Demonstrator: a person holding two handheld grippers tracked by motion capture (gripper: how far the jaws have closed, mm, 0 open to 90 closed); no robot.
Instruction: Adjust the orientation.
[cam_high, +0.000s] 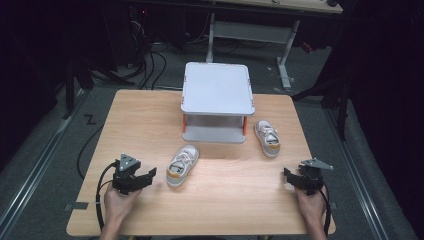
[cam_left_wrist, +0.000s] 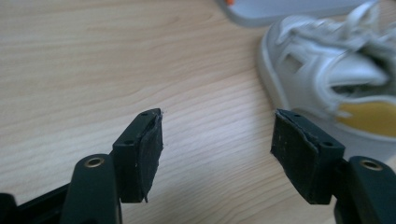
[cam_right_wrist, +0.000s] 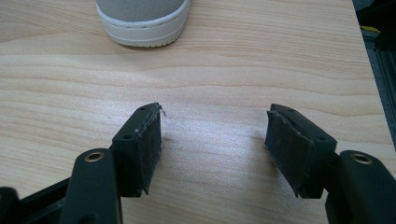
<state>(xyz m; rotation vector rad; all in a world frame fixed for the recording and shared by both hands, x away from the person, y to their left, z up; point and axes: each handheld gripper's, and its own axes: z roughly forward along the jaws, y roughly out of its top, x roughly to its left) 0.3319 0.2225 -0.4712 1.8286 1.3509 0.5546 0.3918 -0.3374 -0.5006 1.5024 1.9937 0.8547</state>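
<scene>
Item one: the near shoe (cam_high: 182, 165), white with a yellow heel patch, lies on the table (cam_high: 150, 115) just in front of the shelf. We read its long axis as running from heel at 7 o'clock to toe at 1 o'clock in the high view.

Item two: the left gripper (cam_high: 150, 173), jaws apart and holding nothing, sits at 9 o'clock of that shoe, near but not touching; it is the closer hand.

Item three: the right gripper (cam_high: 286, 176), jaws likewise apart and empty, sits well off at 3 o'clock.

Item four: the far shoe (cam_high: 267, 138), toe toward 11 o'clock, lies at 12 o'clock of the right gripper.

Item five: the two-tier shelf (cam_high: 217, 89); we see nothing on either tier.
</scene>
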